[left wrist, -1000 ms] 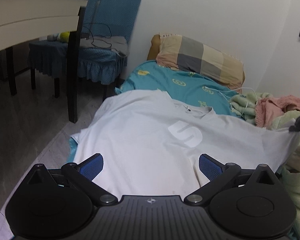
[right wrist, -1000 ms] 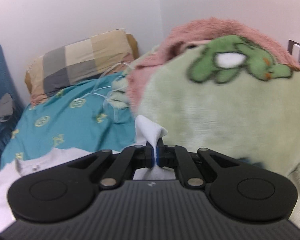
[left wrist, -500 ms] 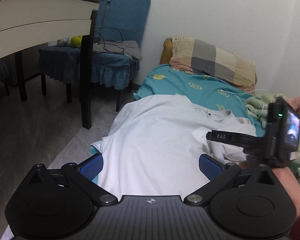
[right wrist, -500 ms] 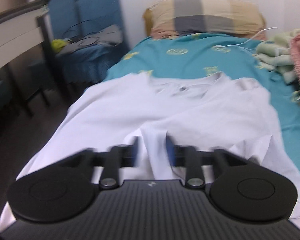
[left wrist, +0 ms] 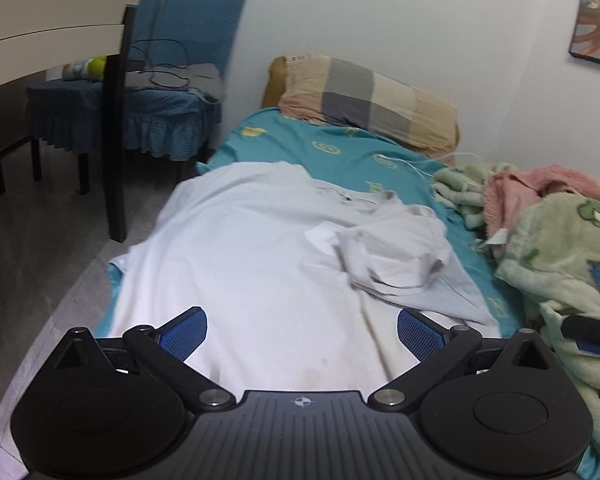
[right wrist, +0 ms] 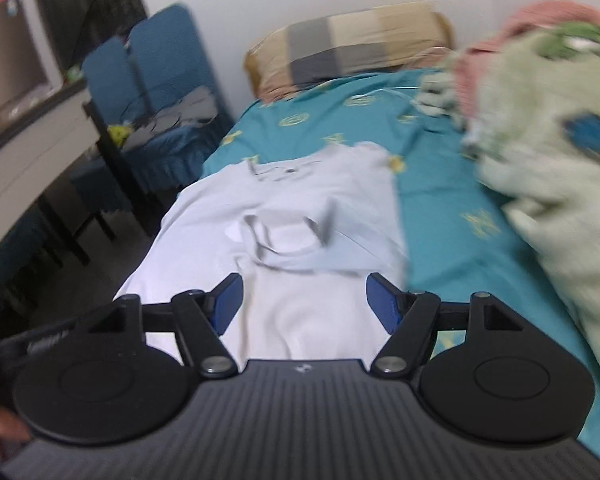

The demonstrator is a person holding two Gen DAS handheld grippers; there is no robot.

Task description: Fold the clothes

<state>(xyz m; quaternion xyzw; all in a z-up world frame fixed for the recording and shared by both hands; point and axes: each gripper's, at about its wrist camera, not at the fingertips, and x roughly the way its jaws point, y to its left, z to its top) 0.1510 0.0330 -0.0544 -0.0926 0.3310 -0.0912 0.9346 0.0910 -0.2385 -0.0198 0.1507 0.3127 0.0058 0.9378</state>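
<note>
A white T-shirt lies flat on the teal bed sheet, collar toward the pillow. Its right sleeve is folded inward and lies crumpled on the chest. The shirt also shows in the right wrist view, blurred by motion. My left gripper is open and empty over the shirt's lower part. My right gripper is open and empty over the shirt's lower right part; its tip also shows in the left wrist view at the right edge.
A checked pillow lies at the head of the bed. Green and pink fleece blankets are heaped along the bed's right side. Blue-covered chairs and a table with a dark leg stand left, on the grey floor.
My right gripper carried the right sleeve inward over the chest, opened, let it go and drew back toward the shirt's hem. My left gripper stayed open over the shirt.
</note>
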